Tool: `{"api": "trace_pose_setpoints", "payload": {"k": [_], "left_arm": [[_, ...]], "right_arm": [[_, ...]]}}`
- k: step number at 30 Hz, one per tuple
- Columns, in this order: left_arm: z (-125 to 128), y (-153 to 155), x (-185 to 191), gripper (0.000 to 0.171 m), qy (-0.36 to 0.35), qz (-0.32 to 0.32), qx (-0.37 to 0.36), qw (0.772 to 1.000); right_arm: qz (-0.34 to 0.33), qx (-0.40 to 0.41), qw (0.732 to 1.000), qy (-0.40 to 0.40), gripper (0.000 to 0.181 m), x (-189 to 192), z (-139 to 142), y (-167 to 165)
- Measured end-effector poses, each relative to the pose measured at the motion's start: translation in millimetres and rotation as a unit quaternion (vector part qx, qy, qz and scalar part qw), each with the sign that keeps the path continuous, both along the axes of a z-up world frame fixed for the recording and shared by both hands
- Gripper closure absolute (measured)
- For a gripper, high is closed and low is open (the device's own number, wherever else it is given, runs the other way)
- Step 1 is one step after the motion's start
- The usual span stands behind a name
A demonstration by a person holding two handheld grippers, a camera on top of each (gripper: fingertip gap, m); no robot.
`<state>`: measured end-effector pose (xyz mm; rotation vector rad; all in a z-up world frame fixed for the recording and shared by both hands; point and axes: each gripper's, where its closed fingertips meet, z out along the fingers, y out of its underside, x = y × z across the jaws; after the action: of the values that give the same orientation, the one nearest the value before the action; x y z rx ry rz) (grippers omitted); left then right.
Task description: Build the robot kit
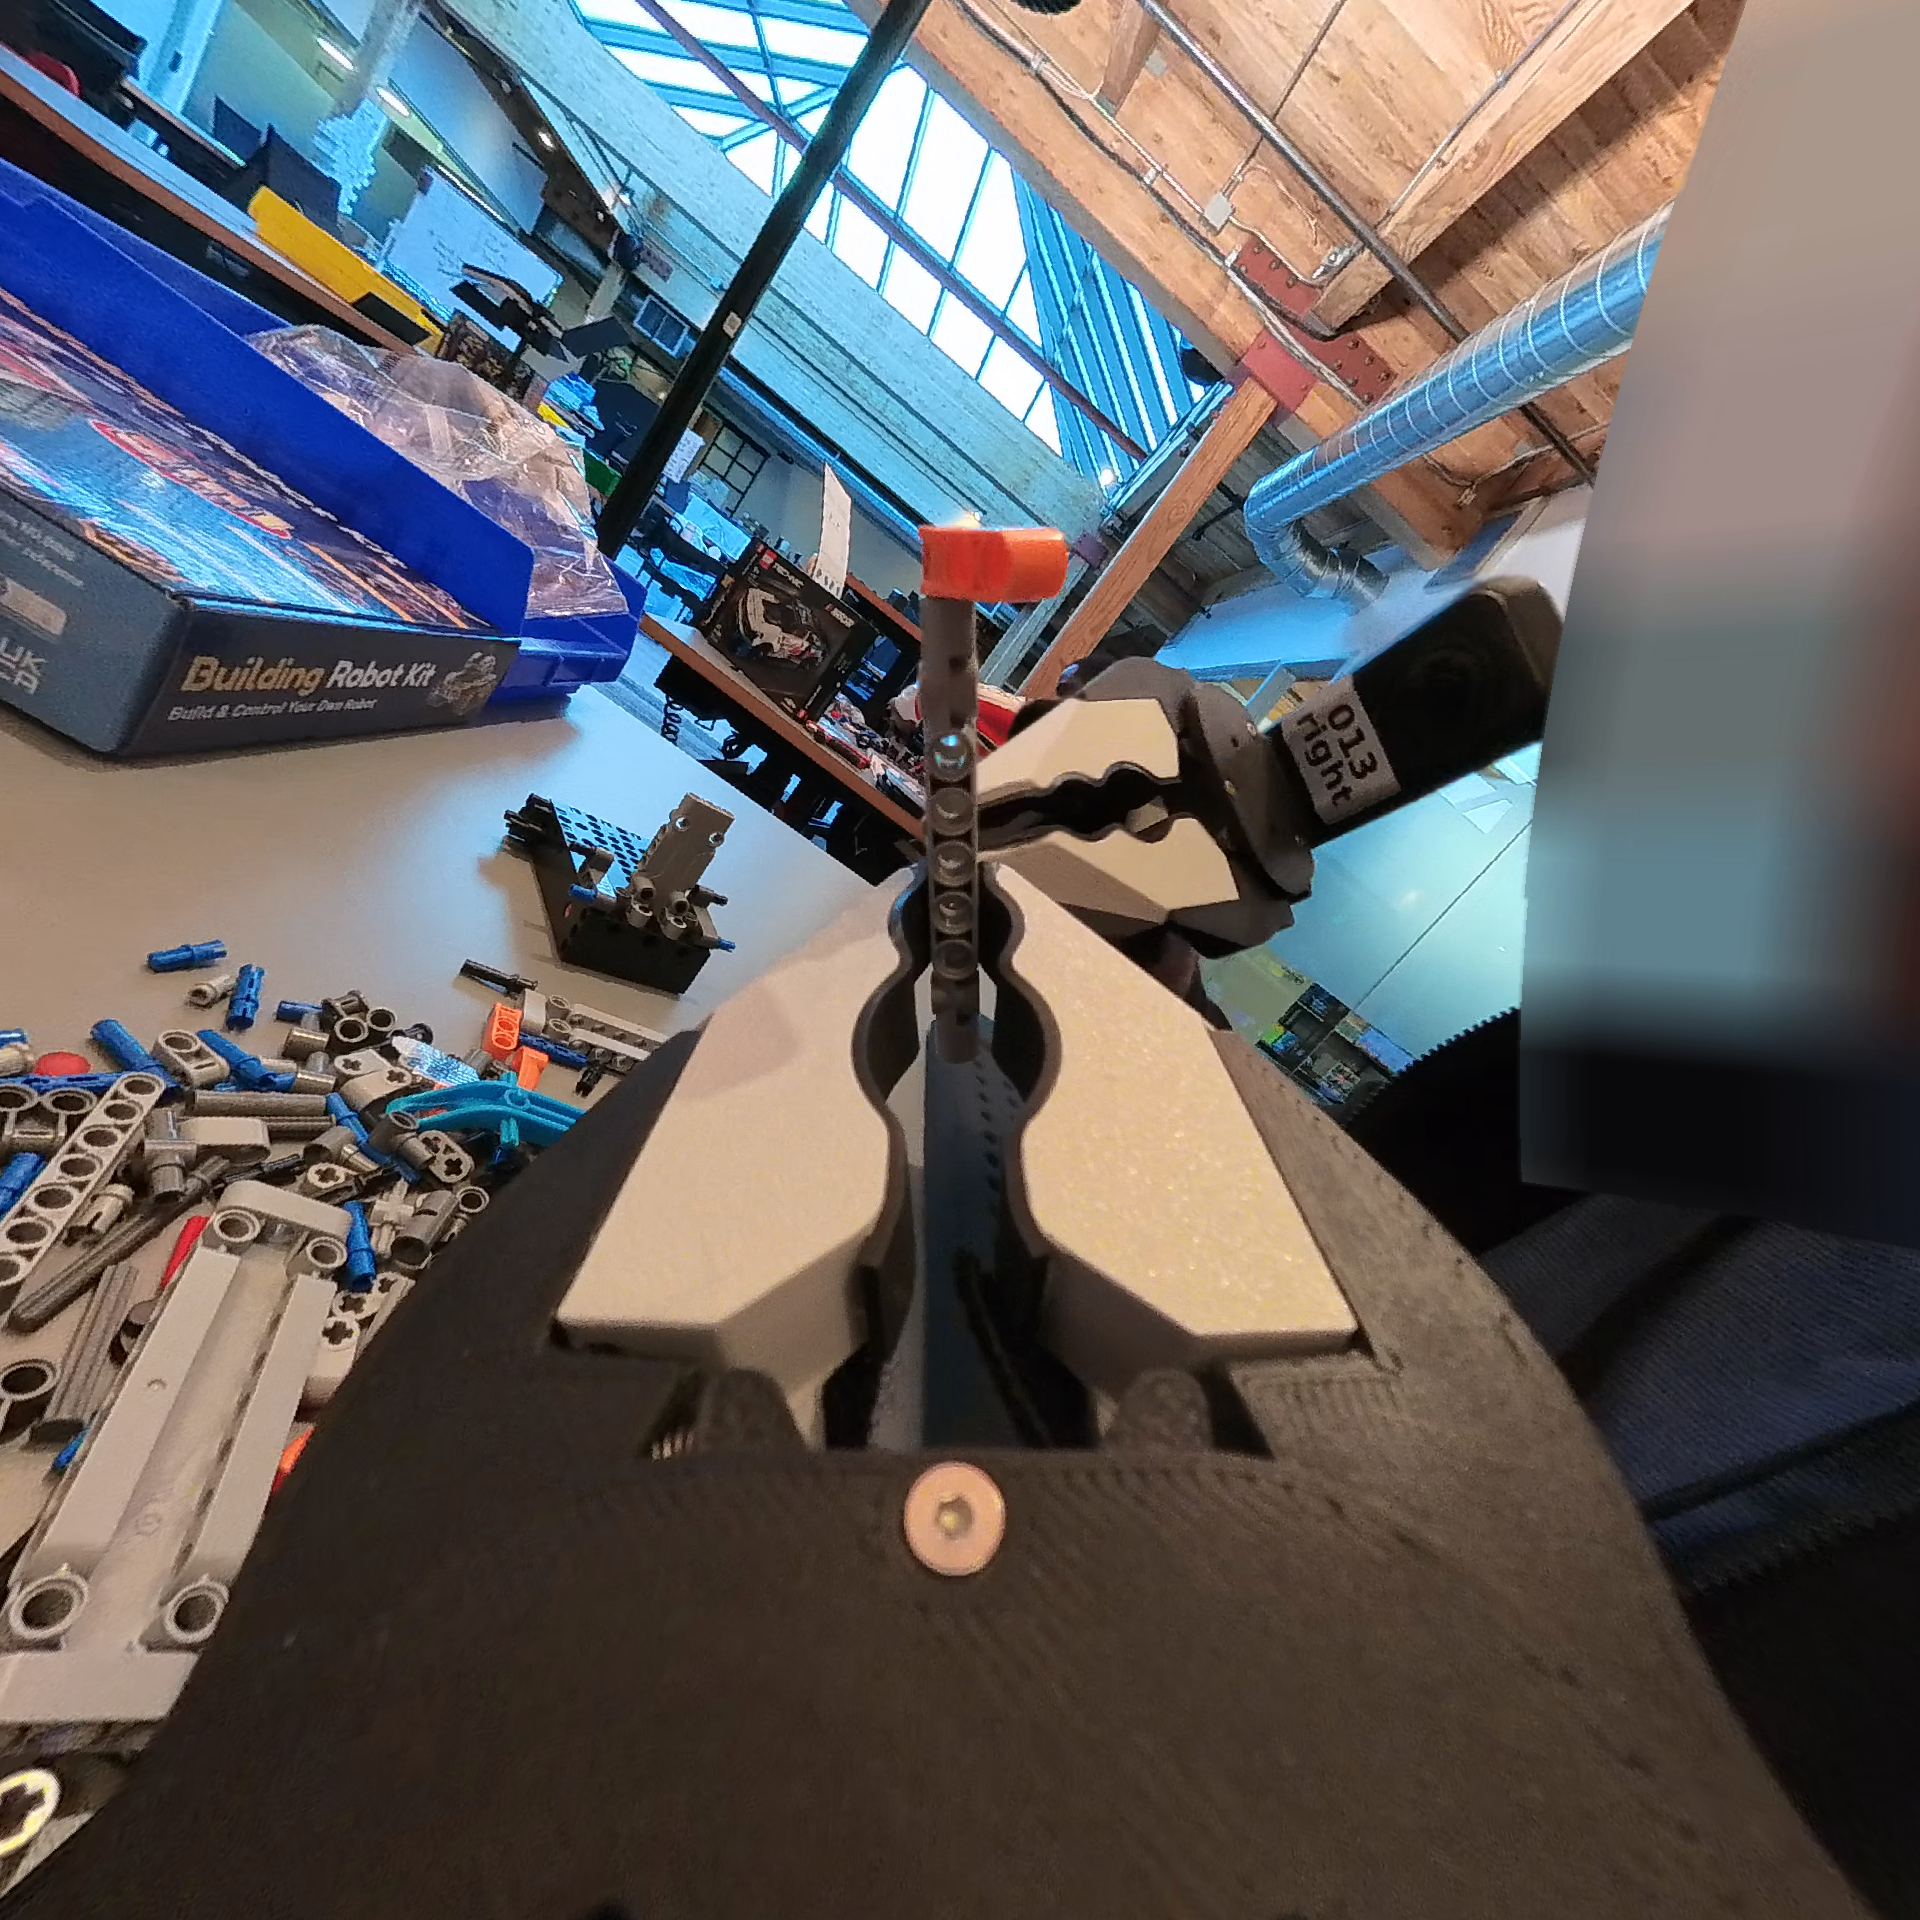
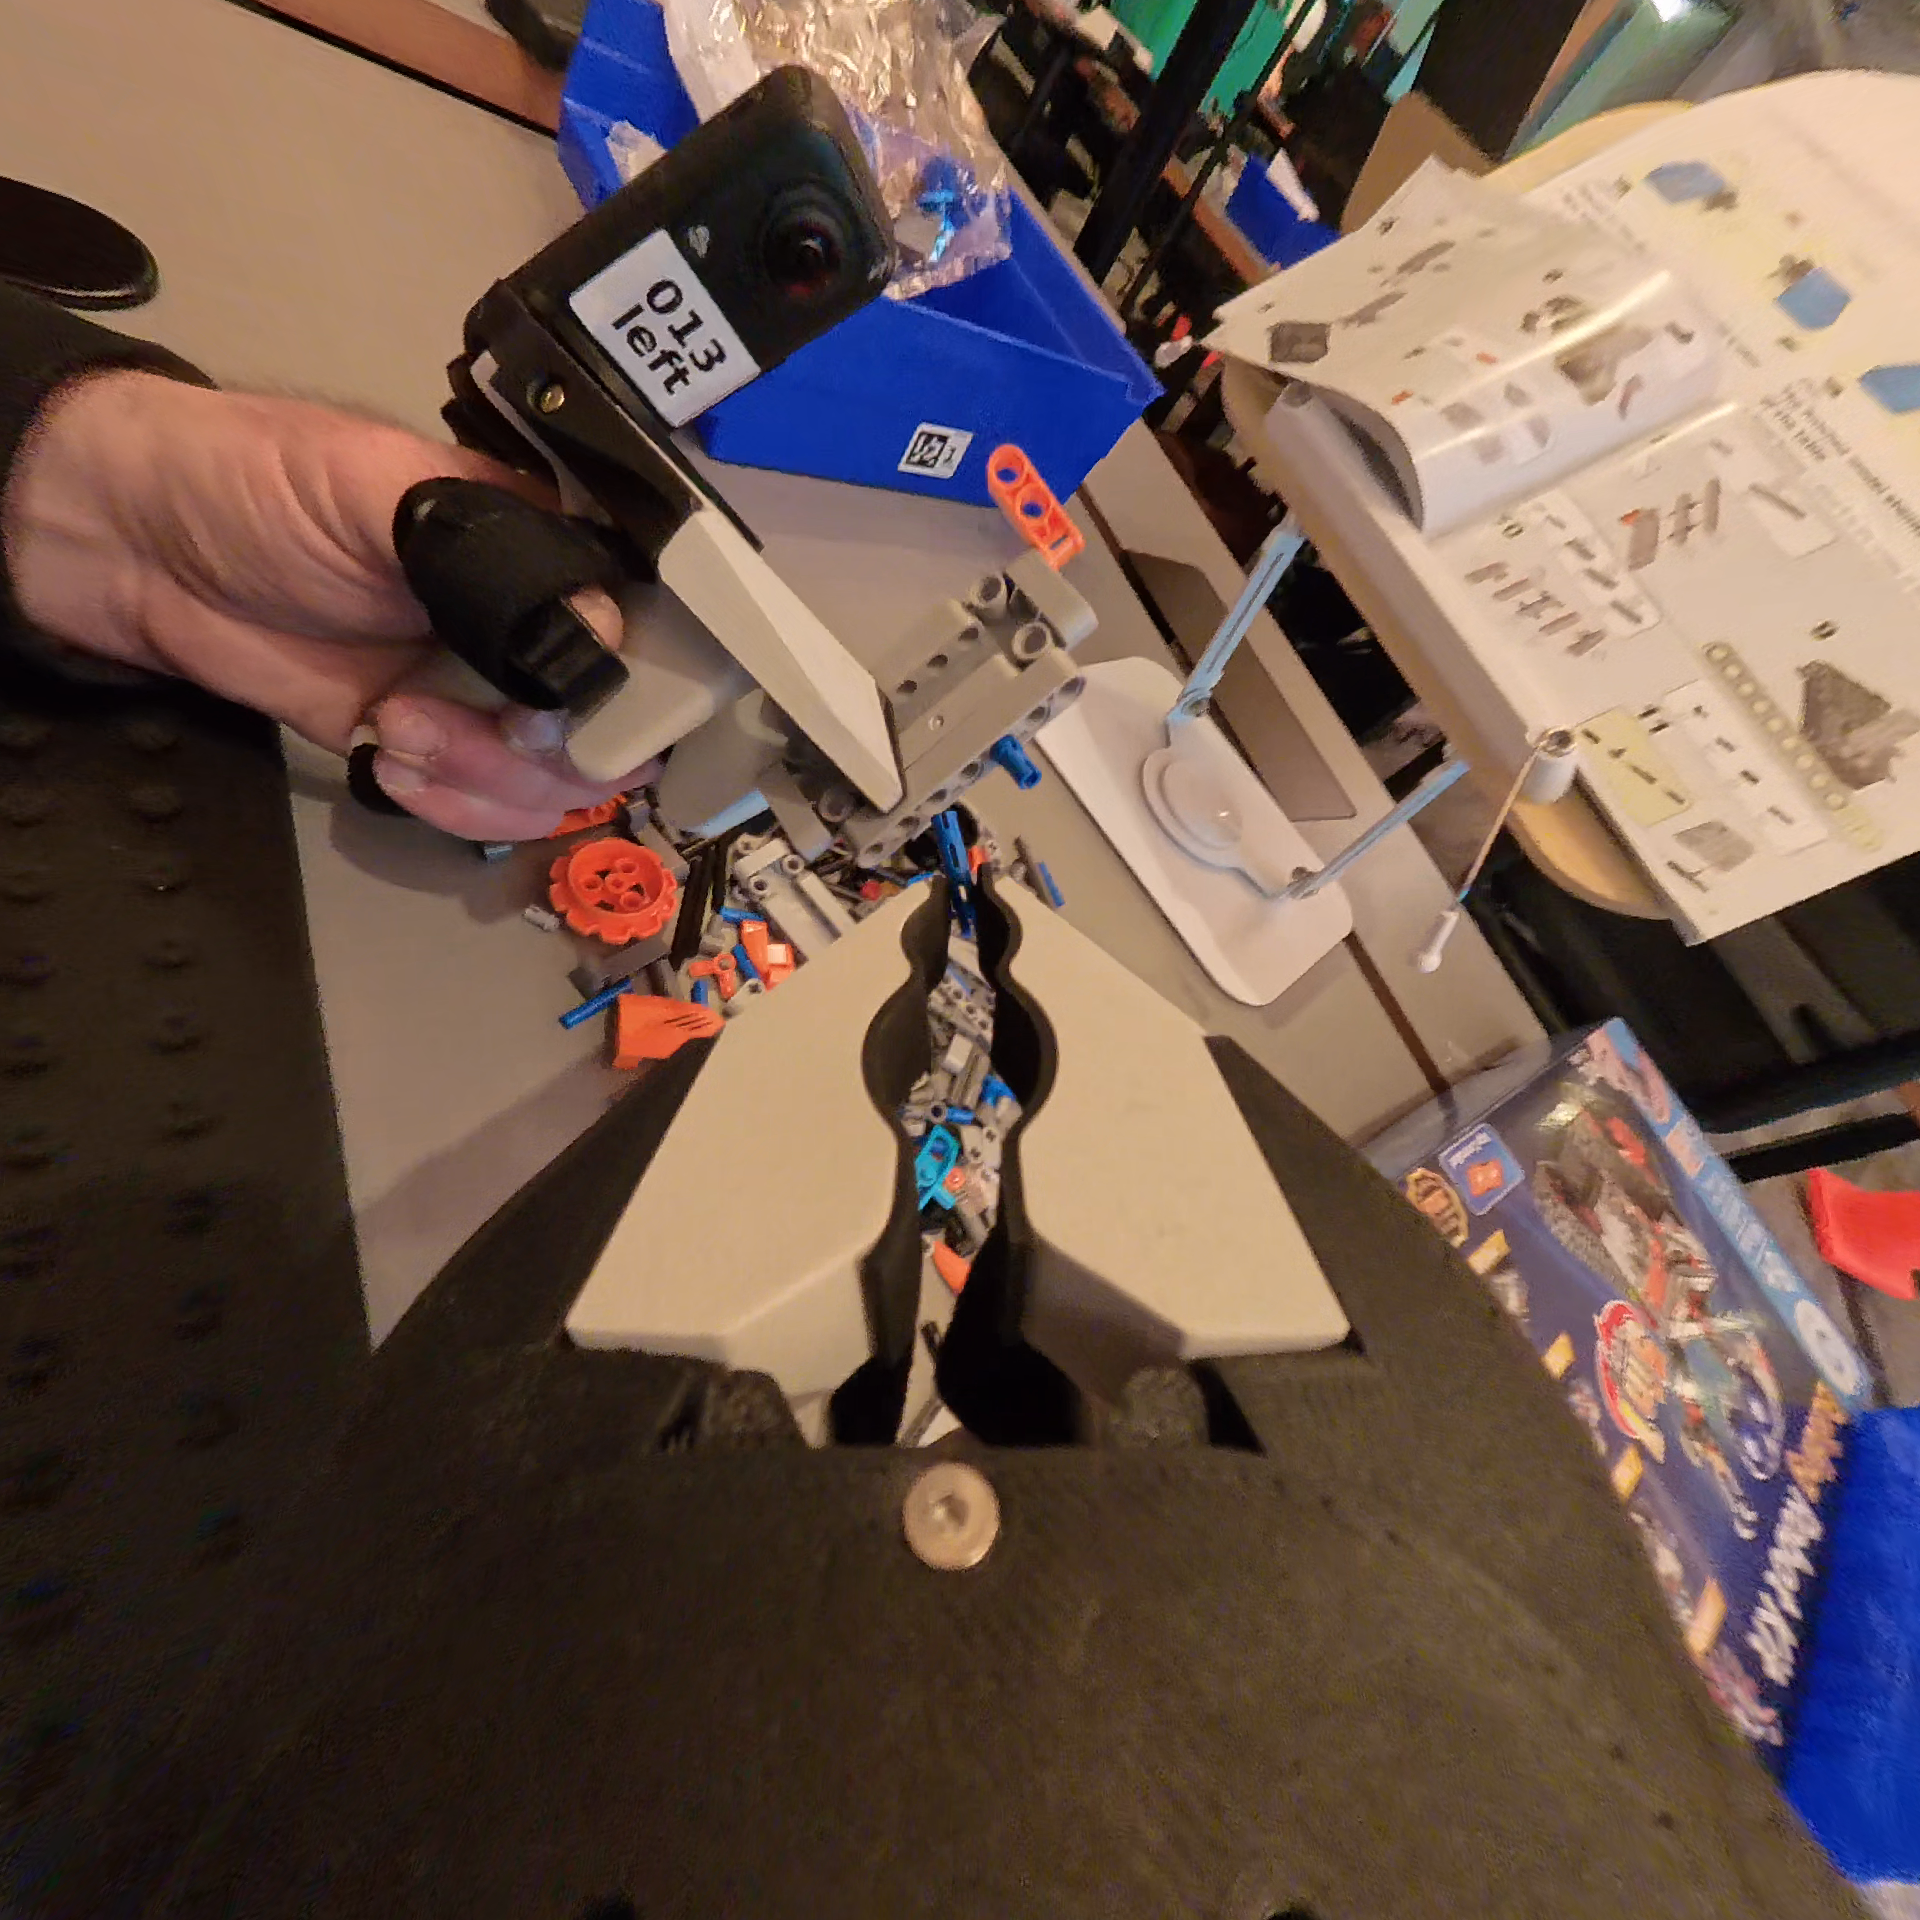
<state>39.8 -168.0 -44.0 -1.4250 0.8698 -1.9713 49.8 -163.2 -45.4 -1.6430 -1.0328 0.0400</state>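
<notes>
My left gripper (image 1: 951, 904) is shut on a grey beam assembly (image 1: 951, 790), seen edge-on and upright, with an orange connector (image 1: 992, 564) on top. In the right wrist view a hand (image 2: 208, 551) holds the left gripper (image 2: 873, 779), which clamps the same grey assembly (image 2: 977, 675) with its orange piece (image 2: 1031, 509). My right gripper (image 2: 964, 899) is shut on a thin blue pin (image 2: 954, 852), whose tip is at the underside of the assembly. In the left wrist view the right gripper (image 1: 992, 821) meets the beam from the right.
A pile of loose grey, blue and orange parts (image 1: 208, 1143) (image 2: 727, 935) lies on the table below. There is a black part-built block (image 1: 634, 894), a blue bin (image 2: 935, 364), a kit box (image 1: 260, 665), a second box (image 2: 1621, 1330), and an instruction booklet (image 2: 1610, 468) on a white stand (image 2: 1226, 852). My left and right fingertips are right by each other. From either gripper's tips it is about 20 cm to the black part-built block (image 1: 634, 894).
</notes>
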Motion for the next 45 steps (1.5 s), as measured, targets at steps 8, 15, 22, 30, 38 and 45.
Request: {"api": "trace_pose_setpoints", "payload": {"k": [8, 15, 22, 30, 38, 45], "left_arm": [[-2, 2, 2, 0.166, 0.005, 0.000, -0.006, 1.000], [-6, 3, 2, 0.166, 0.014, 0.000, -0.009, 1.000], [-11, 3, 2, 0.166, 0.030, 0.000, 0.000, 1.000], [-12, -3, 3, 0.166, 0.036, -0.022, 0.000, 0.999], [-16, -10, 4, 0.166, 0.048, -0.047, 0.002, 0.998], [-17, -18, 4, 0.165, 0.050, -0.071, 0.004, 0.996]], "right_arm": [[-0.015, 0.043, 0.998, -0.047, 0.179, -2, -2, 3], [-0.025, 0.088, 0.987, -0.130, 0.179, -3, -5, 3], [-0.002, 0.104, 0.978, -0.183, 0.179, -3, -8, 1], [0.045, 0.096, 0.973, -0.203, 0.179, -3, -9, -5], [0.093, 0.083, 0.966, -0.225, 0.179, -2, -13, -13], [0.121, 0.073, 0.966, -0.217, 0.180, -1, -14, -19]]}}
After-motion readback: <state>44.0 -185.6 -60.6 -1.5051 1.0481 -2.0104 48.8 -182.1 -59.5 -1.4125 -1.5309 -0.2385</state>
